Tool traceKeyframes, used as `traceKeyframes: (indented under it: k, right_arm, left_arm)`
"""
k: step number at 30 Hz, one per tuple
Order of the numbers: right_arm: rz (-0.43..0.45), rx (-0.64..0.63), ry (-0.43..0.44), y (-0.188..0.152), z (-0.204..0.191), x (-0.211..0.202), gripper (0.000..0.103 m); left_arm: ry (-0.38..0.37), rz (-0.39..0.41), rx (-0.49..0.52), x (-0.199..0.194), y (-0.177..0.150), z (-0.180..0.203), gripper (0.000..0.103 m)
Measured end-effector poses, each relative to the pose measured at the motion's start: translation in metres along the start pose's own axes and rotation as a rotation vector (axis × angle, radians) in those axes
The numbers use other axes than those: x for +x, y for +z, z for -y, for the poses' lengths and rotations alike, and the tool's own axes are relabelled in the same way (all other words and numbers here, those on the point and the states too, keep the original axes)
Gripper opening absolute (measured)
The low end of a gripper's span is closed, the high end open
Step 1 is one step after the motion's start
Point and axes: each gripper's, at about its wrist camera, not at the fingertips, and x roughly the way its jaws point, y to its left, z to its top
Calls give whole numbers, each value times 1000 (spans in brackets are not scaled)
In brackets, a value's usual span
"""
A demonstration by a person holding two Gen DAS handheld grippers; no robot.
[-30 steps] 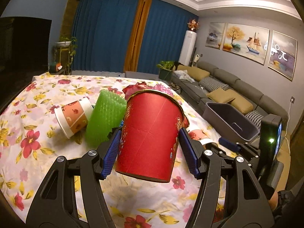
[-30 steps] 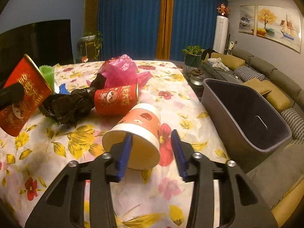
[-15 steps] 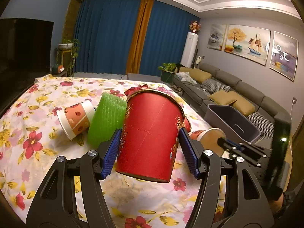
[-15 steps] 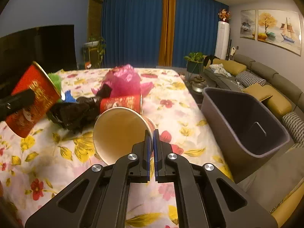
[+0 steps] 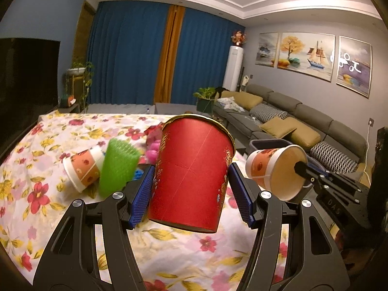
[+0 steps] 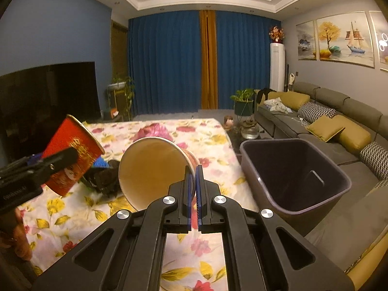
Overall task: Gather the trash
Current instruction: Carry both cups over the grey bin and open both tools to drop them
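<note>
Progress: I have two pieces of trash lifted, none in the grey bin [image 6: 294, 174] yet; it looks empty.
Left on the counter [image 5: 60, 131]: a second paper cup [image 5: 82, 167], green mesh [image 5: 118, 167], pink bag [image 6: 152, 131], dark wrapper [image 6: 104, 179].
Left fingers [image 5: 190, 189]: part-spread, clamped on the red tub [image 5: 191, 177].
Right fingers [image 6: 193, 189]: nearly closed, pinching the rim of the paper cup [image 6: 155, 169], beside the bin.

The green mesh sleeve [image 5: 120, 166] is motion-blurred; pink bag [image 6: 152, 131] mostly hidden.
</note>
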Motion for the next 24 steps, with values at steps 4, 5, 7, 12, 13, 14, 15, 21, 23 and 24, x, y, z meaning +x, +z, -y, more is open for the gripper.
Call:
traceKeyframes:
  k: [4,5,7,12,13,14,15,21,23,24]
  right_arm:
    - [32,14,-12,8,14,-15,4]
    - [39,18,-15,8,17,-18,4]
    - [54,25,-26,12,25,-24,4]
    - [97,47,-67,21,48,-39,4]
    - [105,52,-76,22,53,-42,4]
    - [114,58,-88,24,59,-44,4]
    - [121,64,-97,25,63,-47,4]
    - [161,104,-157,34,98,-56,4]
    - [172,121,-177,37,110,-60,4]
    - [176,128,-185,38,114,-59,4]
  left_arm:
    - [-19,12,24,3,7,17,61]
    - [-23,18,33,4,8,23,61]
    - [-30,24,48,6,13,33,61]
    - [-57,42,70,14,24,57,61]
    - [-62,46,74,15,26,61,61]
    - [-68,50,82,18,28,66,61]
    - [-71,54,88,19,30,71,61]
    - [-103,66,113,33,43,100,61]
    - [-115,69,122,39,47,110,61]
    - [-122,70,125,42,48,115,61]
